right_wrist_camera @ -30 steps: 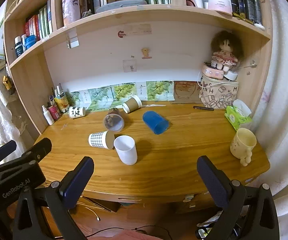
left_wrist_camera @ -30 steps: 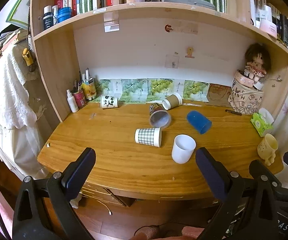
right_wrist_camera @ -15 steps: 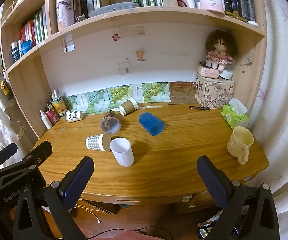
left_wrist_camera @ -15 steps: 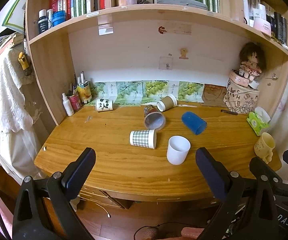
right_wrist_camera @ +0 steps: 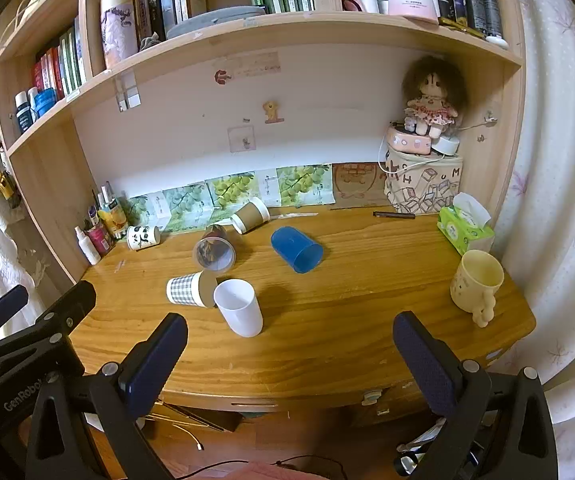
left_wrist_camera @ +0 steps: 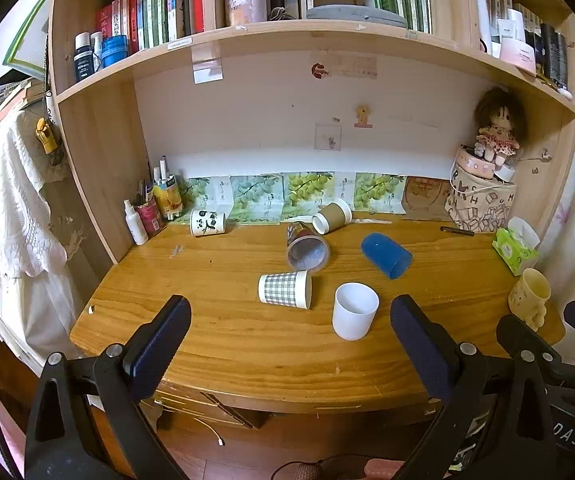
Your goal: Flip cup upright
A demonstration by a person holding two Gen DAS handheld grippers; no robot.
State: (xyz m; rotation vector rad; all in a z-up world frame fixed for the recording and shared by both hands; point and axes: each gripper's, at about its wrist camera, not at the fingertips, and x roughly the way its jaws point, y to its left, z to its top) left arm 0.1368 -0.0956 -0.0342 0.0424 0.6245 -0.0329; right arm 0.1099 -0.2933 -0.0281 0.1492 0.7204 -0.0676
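Plainly, both tools hang back off the near edge of the worktop, over the floor. The left hand-held gripper has its jaws spread wide and empty, and the right hand-held gripper is spread and empty too. That stand-off probably serves to take in the whole scatter of cups before choosing one.

Nearest is the white cup, already upright with its mouth up, so it needs nothing. It stands just ahead of the left tool, a little right of its centre line. In the right view it sits ahead and left of centre.

Touching or almost touching it on the left lies the check cup on its side, mouth toward the white one. This looks like the easiest pick: near, and roughly centred between the left jaws.

Farther back, the clear cup lies with its mouth facing the cameras, and the blue cup lies tipped to its right, well apart. By the back wall lie the brown cup and the panda cup. The yellow mug stands upright at the right edge.
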